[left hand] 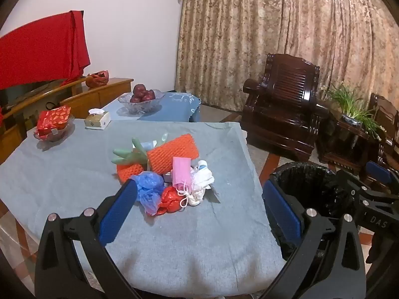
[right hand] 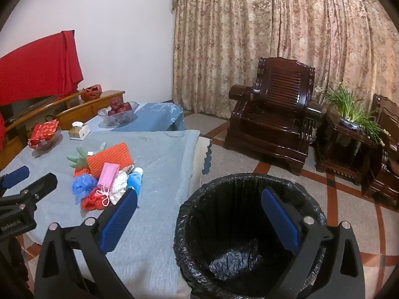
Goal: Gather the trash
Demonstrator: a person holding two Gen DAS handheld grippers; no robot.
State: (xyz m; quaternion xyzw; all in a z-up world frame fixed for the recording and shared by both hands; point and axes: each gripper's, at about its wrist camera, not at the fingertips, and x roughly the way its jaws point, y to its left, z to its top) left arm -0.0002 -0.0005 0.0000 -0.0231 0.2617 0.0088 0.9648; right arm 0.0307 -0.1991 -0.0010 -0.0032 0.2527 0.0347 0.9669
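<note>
A trash pile lies mid-table on the grey cloth [left hand: 74, 174]: orange foam nets [left hand: 172, 152], a green glove [left hand: 127, 153], a pink mask [left hand: 182, 172], a blue bag [left hand: 149, 186], a red bag [left hand: 169, 198] and a white wad [left hand: 202, 182]. My left gripper [left hand: 200, 206] is open just short of the pile, holding nothing. A black-lined bin [right hand: 232, 178] stands on the floor by the table's right edge. My right gripper [right hand: 199, 219] is open above the bin's near rim, with nothing between its fingers. The same pile [right hand: 107, 182] shows to its left.
On the table's far side stand a glass bowl of apples [left hand: 142, 97], a tissue box [left hand: 97, 119] and a dish with a red packet [left hand: 53, 122]. A dark wooden armchair [right hand: 271, 122] and a side table with a plant [right hand: 349, 114] stand beyond the bin.
</note>
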